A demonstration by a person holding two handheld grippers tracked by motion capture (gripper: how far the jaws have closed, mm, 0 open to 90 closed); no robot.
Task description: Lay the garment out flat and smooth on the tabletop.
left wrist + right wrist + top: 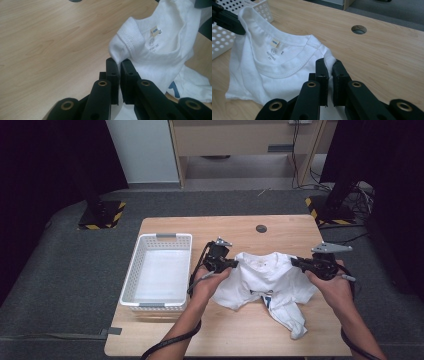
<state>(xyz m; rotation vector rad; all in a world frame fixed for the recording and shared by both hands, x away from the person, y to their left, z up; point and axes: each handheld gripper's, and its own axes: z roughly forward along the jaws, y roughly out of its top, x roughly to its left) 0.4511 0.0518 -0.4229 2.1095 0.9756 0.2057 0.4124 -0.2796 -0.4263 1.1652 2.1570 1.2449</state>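
A white T-shirt [265,280] is in the middle of the tabletop [165,332], partly lifted. The left gripper [231,264] has its fingers [111,72] closed tight on the cloth at one shoulder, beside the collar. The right gripper [296,262] pinches the other shoulder in the same way, with a fold of cloth between its fingers [322,72]. In the right gripper view the neck opening with its small label [274,43] hangs between the two grips.

So the picking up is done: both shoulders are caught and the top edge of the shirt is stretched between the hands. The lower part is not free yet. In the high view the body of the shirt lies crumpled on the wood, and one end trails toward the near edge.

A white plastic basket [145,306] stands just left of the shirt, and nothing is inside it. I judge that the work is at an early stage. What is left is probably to raise the shirt until it hangs flat, then to fold it or to place it in the basket.
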